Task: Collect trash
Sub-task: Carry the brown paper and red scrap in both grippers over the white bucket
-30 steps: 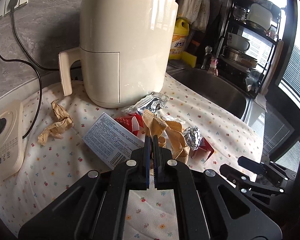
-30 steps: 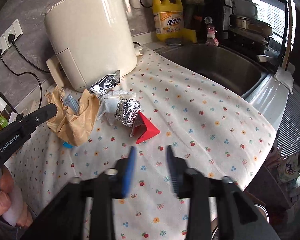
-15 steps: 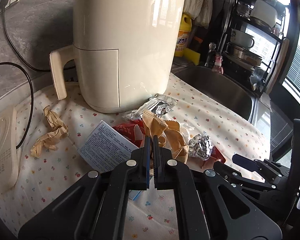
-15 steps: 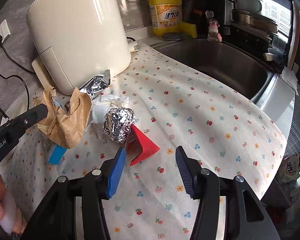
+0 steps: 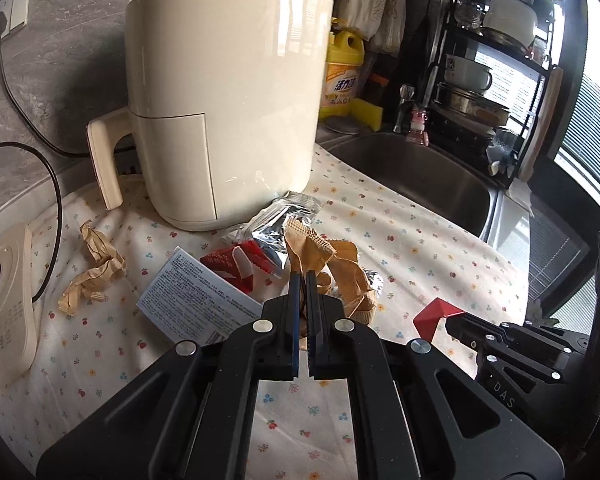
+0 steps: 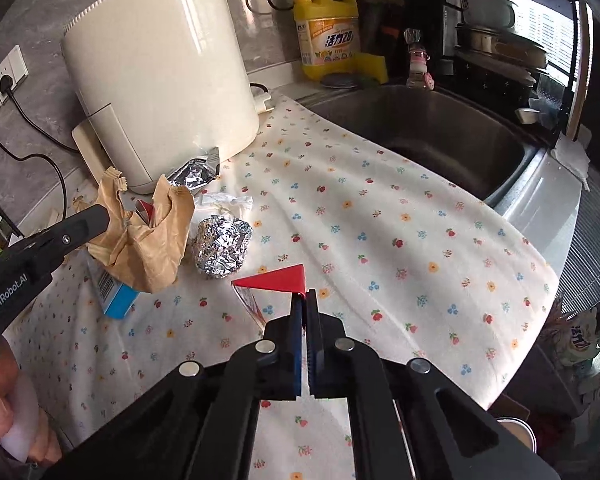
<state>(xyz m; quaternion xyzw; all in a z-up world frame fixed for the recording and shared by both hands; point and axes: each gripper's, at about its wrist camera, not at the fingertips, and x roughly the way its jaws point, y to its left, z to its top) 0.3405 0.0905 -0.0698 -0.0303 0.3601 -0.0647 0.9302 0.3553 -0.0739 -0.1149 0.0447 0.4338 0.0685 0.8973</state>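
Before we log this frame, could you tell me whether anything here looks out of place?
Litter is strewn on the floral tablecloth beside the cream air fryer: a crumpled foil ball, a crumpled brown paper scrap and a printed white box.

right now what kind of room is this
Most likely a home kitchen counter: a steel sink, a yellow dish soap bottle behind it, a dish rack with pots and cups, and a cream air fryer on the floral cloth.
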